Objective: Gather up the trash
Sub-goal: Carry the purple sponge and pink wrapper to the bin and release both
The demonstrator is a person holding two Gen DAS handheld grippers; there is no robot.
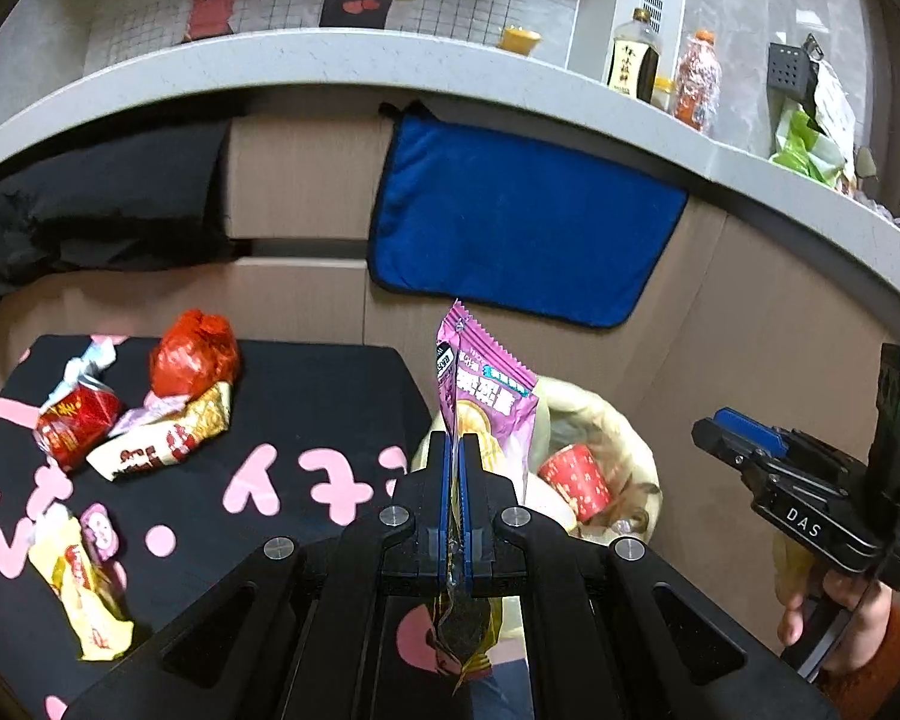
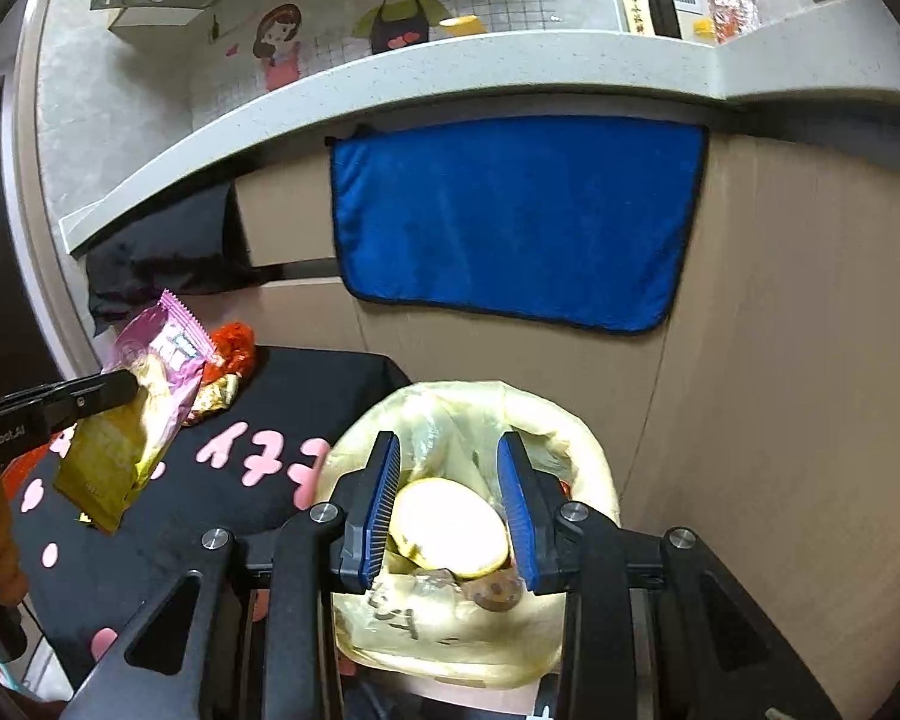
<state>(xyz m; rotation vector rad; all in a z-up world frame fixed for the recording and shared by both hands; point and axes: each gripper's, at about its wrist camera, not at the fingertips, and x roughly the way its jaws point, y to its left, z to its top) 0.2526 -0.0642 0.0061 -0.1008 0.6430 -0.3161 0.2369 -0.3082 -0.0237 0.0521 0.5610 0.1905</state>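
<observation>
Black table (image 1: 306, 384) is edged on its right by a lined bin (image 2: 576, 420). Purple wrapper (image 1: 486, 414) is clamped in left tongs (image 1: 455, 450); right tongs (image 2: 450, 504) are held spread above the bin, contents partly hidden.

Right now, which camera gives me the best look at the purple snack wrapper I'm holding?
The right wrist view: it shows the purple snack wrapper side-on and whole, pinched in the left gripper. The left wrist view sees it nearly edge-on, with the lower part hidden between the fingers.
</observation>
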